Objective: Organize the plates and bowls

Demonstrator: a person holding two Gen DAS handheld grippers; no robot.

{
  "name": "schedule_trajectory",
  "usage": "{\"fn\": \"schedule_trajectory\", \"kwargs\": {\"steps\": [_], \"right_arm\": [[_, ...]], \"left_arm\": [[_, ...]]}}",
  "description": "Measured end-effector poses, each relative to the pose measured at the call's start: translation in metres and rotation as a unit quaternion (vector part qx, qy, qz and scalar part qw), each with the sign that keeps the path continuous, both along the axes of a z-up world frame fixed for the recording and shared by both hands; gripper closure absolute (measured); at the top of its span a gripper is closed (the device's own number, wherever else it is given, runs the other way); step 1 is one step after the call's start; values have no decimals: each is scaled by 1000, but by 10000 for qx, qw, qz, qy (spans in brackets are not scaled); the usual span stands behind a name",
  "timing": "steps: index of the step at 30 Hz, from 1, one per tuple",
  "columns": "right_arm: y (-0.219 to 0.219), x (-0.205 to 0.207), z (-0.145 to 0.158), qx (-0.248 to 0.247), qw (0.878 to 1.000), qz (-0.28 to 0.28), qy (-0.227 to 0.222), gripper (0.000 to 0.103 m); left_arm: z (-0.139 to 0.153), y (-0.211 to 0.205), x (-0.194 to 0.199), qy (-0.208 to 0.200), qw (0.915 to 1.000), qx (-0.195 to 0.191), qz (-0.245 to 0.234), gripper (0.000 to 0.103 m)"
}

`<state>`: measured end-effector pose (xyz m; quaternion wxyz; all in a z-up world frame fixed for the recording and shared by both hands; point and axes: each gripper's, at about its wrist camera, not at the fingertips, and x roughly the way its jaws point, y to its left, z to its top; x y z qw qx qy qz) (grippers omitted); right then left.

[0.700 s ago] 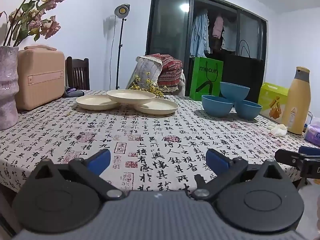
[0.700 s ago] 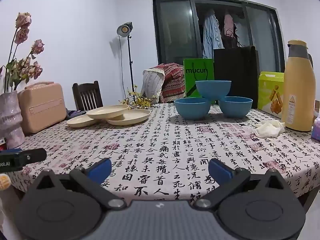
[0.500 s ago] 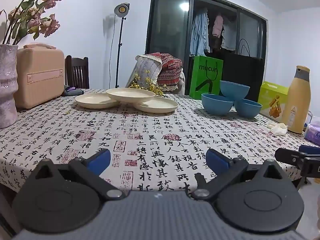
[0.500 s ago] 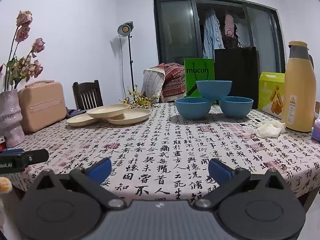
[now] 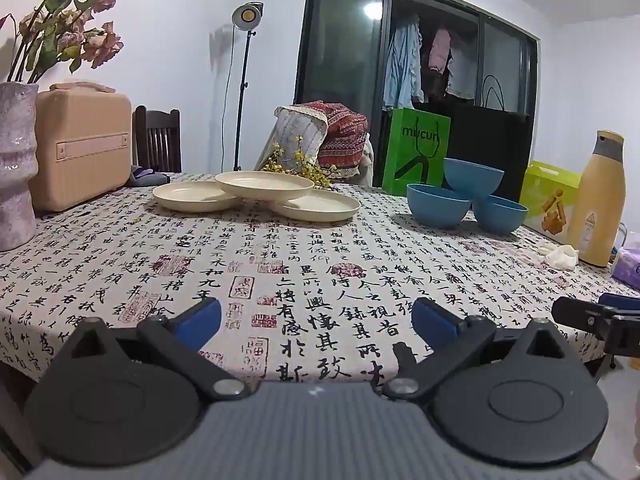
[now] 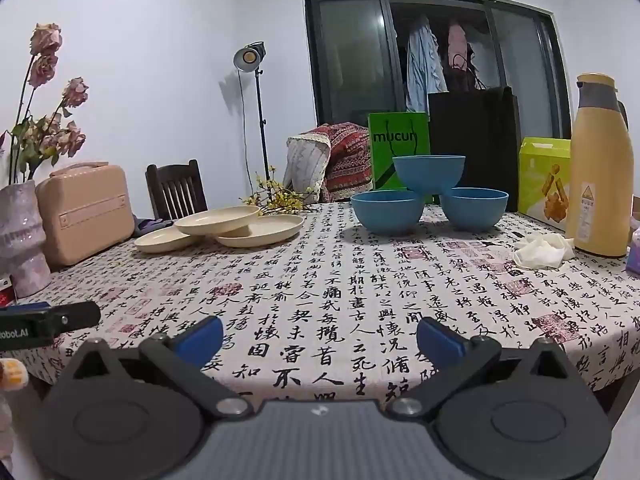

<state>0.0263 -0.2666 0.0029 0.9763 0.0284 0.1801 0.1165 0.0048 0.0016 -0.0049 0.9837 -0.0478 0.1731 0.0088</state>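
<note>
Both tools hang at the bottom of their views over the near table edge. The left gripper [image 5: 316, 316] stands spread as wide as it goes with nothing between its blue pads, and the right gripper [image 6: 320, 336] likewise.

Across the tablecloth [image 5: 280, 272], left of centre in the left view, three cream plates [image 5: 264, 185] lie well away, one perched across the rims of the other two. At centre right, three blue bowls [image 5: 438, 210] form a small pyramid, the top one resting on two below.

Both sets look like light, stiff, matte plastic or fibre ware, unlikely to shatter but apt to slide. The raised plate's overhanging rim and the top bowl's lip seem the best holds; lifting these first should avoid toppling.

The green bag [image 6: 398, 156] reads "mucun". The cloth carries Chinese calligraphy and red seals. Part of a word ending "obot.AI" shows at the left edge of the right view.
</note>
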Motion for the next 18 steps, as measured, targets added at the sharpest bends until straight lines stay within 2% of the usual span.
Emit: {"fn": "schedule_trajectory", "kwargs": {"steps": [18], "right_arm": [[2,-2,2,13,10000,-8,-50,0]], "left_arm": [[-3,-2,-1,-14,10000,36,-72,0]]}}
